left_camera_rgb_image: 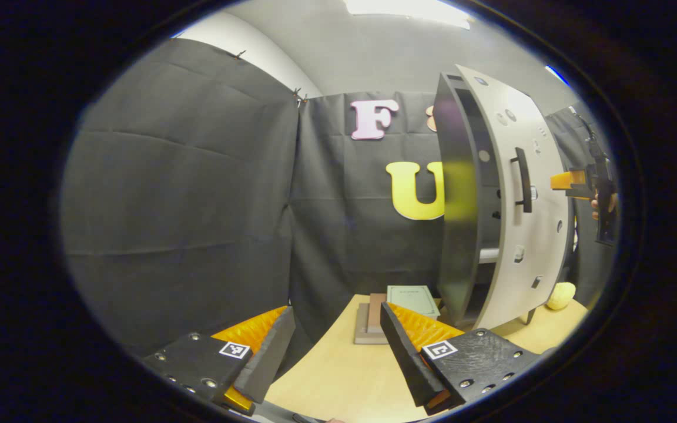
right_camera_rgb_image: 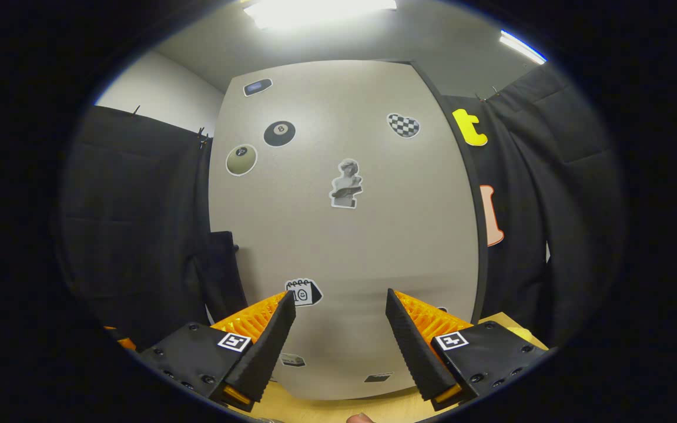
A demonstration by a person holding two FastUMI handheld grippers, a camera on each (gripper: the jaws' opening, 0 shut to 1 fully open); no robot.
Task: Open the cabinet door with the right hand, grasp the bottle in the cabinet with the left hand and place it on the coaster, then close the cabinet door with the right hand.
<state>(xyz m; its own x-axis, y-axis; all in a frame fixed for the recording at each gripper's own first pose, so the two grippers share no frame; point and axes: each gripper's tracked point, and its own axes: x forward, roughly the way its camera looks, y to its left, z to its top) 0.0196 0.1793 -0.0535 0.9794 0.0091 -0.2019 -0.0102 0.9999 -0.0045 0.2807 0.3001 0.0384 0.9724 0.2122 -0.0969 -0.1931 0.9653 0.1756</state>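
In the left gripper view, the left tongs (left_camera_rgb_image: 335,352) were released, their fingers spread wide with nothing between them, hovering over a pale wooden surface (left_camera_rgb_image: 338,382). Ahead of them and to the right stood the cabinet (left_camera_rgb_image: 462,235), its door (left_camera_rgb_image: 526,205) swung partly open so that the dark edge of the body and a light shelf inside showed. A dark vertical handle (left_camera_rgb_image: 523,179) sat on the door's pale, sticker-dotted face. Whether the bottle stood inside could not be told from here. Just beyond the left tongs' right finger lay a stack of books (left_camera_rgb_image: 394,314) on the surface. A small yellow object (left_camera_rgb_image: 560,295) rested past the cabinet's foot, far right. At the far right edge, beyond the door, the right tongs (left_camera_rgb_image: 570,182) were held up in a hand (left_camera_rgb_image: 603,205), near the handle but apart from it.

In the right gripper view, the right tongs (right_camera_rgb_image: 338,346) were likewise released and empty, facing the door's flat front (right_camera_rgb_image: 344,235) close ahead, covered with several stickers (right_camera_rgb_image: 345,183).
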